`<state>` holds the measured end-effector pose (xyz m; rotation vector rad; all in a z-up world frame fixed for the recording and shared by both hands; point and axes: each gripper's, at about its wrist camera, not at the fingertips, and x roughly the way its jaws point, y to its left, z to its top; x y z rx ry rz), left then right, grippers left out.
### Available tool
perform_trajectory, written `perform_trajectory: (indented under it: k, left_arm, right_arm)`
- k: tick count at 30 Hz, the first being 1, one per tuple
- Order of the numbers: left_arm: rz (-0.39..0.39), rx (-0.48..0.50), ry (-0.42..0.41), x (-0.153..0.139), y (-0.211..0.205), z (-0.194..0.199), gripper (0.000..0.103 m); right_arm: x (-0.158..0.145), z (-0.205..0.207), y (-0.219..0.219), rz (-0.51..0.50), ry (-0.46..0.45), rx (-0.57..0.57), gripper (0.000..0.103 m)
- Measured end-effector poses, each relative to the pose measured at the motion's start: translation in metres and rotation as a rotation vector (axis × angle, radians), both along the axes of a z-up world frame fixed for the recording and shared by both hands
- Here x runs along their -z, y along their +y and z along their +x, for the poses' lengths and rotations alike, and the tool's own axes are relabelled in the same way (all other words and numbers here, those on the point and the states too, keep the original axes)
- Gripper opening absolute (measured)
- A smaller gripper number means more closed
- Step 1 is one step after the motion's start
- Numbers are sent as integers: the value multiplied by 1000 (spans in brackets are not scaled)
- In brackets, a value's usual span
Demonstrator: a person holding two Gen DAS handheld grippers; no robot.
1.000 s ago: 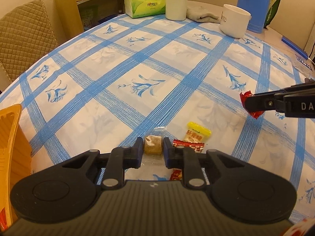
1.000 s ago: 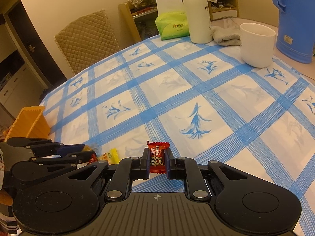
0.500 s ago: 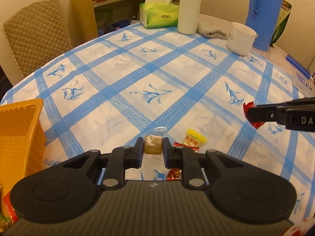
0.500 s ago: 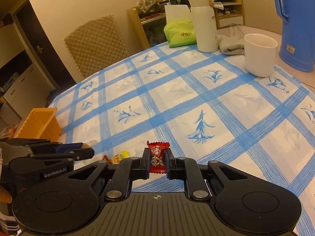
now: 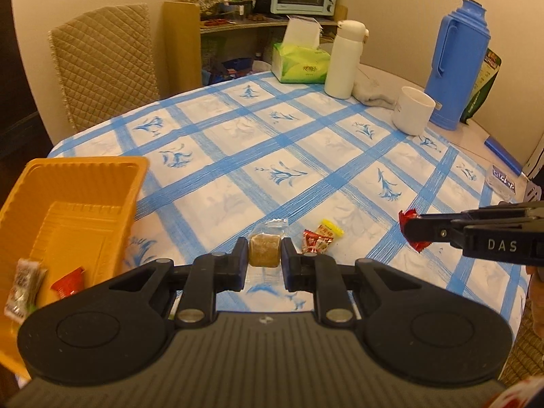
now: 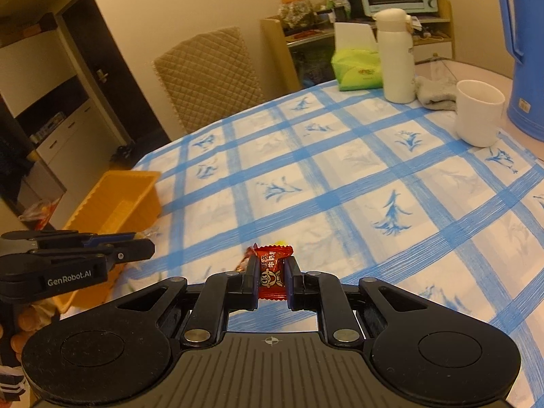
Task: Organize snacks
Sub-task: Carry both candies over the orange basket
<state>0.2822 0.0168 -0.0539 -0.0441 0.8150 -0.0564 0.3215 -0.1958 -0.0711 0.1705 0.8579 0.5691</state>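
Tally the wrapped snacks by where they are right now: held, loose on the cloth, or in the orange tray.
Held in a claw: 2 (brown snack, red candy)
Loose on the tablecloth: 2
In the orange tray: 2
Total: 6

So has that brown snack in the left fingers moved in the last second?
Yes. The brown snack, pinched in the left gripper, has risen off the tablecloth and swung toward the orange basket, which now shows far more fully.

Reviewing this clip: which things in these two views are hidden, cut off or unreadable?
- Orange bin: near end cut off by the left wrist view's edge and the gripper body, so its full contents are unseen.
- Red-and-yellow snacks on the table: print too small.
- In the right wrist view they hide behind the held red candy.
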Motion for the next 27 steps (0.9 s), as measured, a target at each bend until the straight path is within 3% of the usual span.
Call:
perform_trajectory:
  k: [13,27]
  left_arm:
    - [-30,-117,-68,-32,61,-84,18]
    - [-14,-212,-101,-43,145,-135,18]
  right_arm:
    - [-21,-65,65,14,4,-161,15]
    - [-34,-105,174,40,-25,-324,15]
